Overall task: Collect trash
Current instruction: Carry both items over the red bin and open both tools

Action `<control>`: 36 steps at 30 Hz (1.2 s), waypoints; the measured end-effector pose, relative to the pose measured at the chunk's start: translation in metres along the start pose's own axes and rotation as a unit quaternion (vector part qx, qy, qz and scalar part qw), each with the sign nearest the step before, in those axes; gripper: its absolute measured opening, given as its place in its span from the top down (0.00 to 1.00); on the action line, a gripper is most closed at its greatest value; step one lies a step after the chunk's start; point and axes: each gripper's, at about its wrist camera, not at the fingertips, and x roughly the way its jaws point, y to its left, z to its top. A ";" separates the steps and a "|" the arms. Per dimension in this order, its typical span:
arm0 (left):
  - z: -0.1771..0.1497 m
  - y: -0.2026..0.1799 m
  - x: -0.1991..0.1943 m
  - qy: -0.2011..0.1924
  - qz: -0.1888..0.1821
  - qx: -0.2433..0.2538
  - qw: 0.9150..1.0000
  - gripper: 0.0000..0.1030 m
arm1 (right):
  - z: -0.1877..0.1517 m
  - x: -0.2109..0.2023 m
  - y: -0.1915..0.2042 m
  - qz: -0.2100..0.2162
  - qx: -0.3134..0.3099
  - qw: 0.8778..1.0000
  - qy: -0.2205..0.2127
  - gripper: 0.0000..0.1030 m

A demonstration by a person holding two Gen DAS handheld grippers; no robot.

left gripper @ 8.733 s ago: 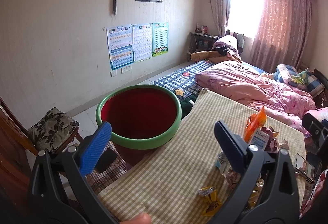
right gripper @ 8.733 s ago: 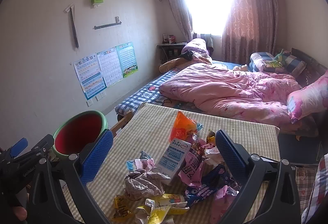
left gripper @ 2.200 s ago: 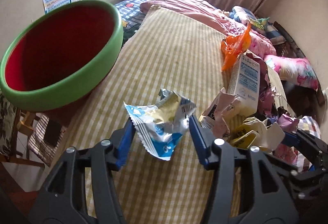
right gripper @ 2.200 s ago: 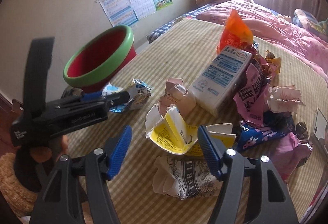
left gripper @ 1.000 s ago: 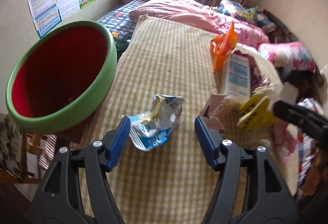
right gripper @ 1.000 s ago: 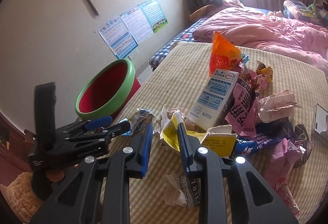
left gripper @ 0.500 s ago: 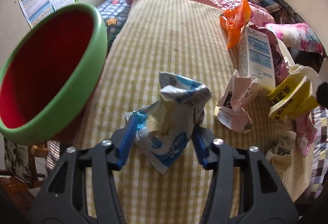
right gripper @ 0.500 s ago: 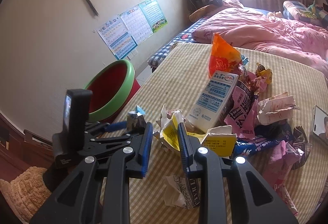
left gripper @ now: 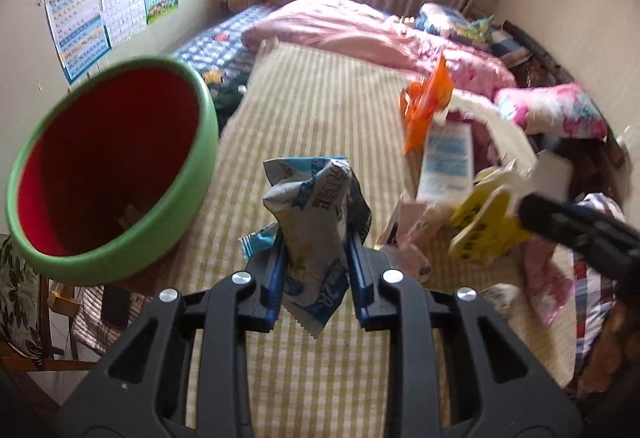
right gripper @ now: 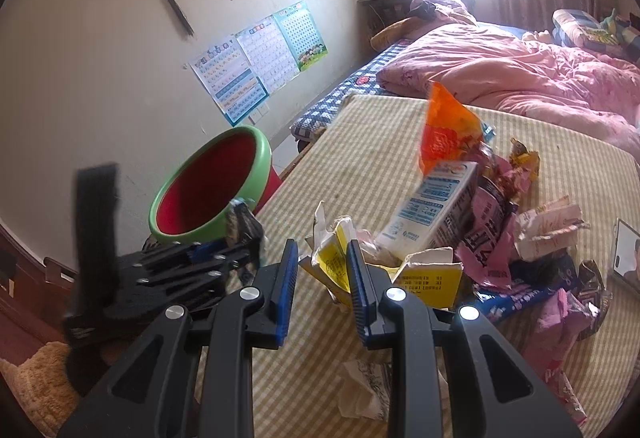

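Note:
My left gripper (left gripper: pixel 316 258) is shut on a crumpled blue and white wrapper (left gripper: pixel 316 213) and holds it above the checked tablecloth (left gripper: pixel 320 109). The red bin with a green rim (left gripper: pixel 104 165) stands just left of it, off the table edge. My right gripper (right gripper: pixel 322 274) is shut on a yellow and white crumpled carton (right gripper: pixel 332 258), lifted off the table. That carton also shows in the left wrist view (left gripper: pixel 484 222). The left gripper (right gripper: pixel 236 234) shows in the right wrist view beside the bin (right gripper: pixel 212 189).
A trash pile lies on the table's right side: a white and blue milk carton (right gripper: pixel 432 213), an orange bag (right gripper: pixel 444 129), pink wrappers (right gripper: pixel 492 234), crumpled paper (right gripper: pixel 360 390). A bed with a pink quilt (right gripper: pixel 520 77) lies behind. A chair (left gripper: pixel 24 278) stands lower left.
My left gripper has closed tighter on the blue and white wrapper and lifted it off the cloth. My right gripper still holds the yellow carton and has risen slightly.

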 end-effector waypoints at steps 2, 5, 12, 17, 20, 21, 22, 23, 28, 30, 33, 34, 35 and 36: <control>0.006 0.005 -0.011 -0.015 -0.002 -0.003 1.000 0.74 | 0.003 0.003 0.007 -0.003 -0.005 1.000 -0.002 0.76; 0.015 0.017 -0.023 -0.030 -0.006 -0.010 0.999 0.74 | 0.009 0.005 0.018 -0.006 -0.010 1.000 -0.009 0.76; 0.022 0.054 -0.028 -0.039 -0.015 -0.024 0.999 0.74 | 0.019 0.008 0.048 -0.021 -0.015 0.999 -0.026 0.76; 0.022 0.077 -0.029 -0.035 -0.019 -0.022 0.999 0.74 | 0.018 0.023 0.068 -0.023 -0.008 0.999 -0.024 0.76; 0.022 0.094 -0.032 -0.035 -0.017 -0.023 0.999 0.74 | 0.018 0.033 0.078 -0.021 -0.001 1.000 -0.020 0.76; 0.021 0.099 -0.033 -0.035 -0.016 -0.025 0.999 0.74 | 0.019 0.037 0.082 -0.020 0.000 1.000 -0.020 0.79; 0.022 0.106 -0.033 -0.035 -0.014 -0.027 0.999 0.74 | 0.019 0.042 0.087 -0.019 0.000 1.000 -0.019 0.80; 0.022 0.112 -0.034 -0.035 -0.012 -0.029 0.999 0.74 | 0.020 0.044 0.089 -0.018 -0.001 1.000 -0.019 0.80; 0.025 0.142 -0.038 -0.040 -0.005 -0.041 0.998 0.74 | 0.024 0.061 0.109 -0.017 -0.008 1.000 -0.017 0.86; 0.026 0.152 -0.040 -0.041 -0.005 -0.045 0.998 0.74 | 0.024 0.065 0.113 -0.010 -0.017 1.000 -0.010 0.82; 0.028 0.164 -0.040 -0.043 -0.006 -0.051 0.998 0.74 | 0.014 0.085 0.120 -0.002 -0.061 0.997 0.052 0.46; 0.029 0.168 -0.039 -0.043 -0.006 -0.053 0.998 0.74 | 0.007 0.092 0.123 -0.002 -0.073 0.995 0.071 0.41; 0.029 0.171 -0.038 -0.044 -0.006 -0.055 0.997 0.74 | 0.001 0.098 0.127 0.001 -0.084 0.993 0.088 0.39; 0.030 0.174 -0.037 -0.043 -0.007 -0.059 0.997 0.74 | -0.005 0.103 0.130 0.003 -0.091 0.991 0.102 0.40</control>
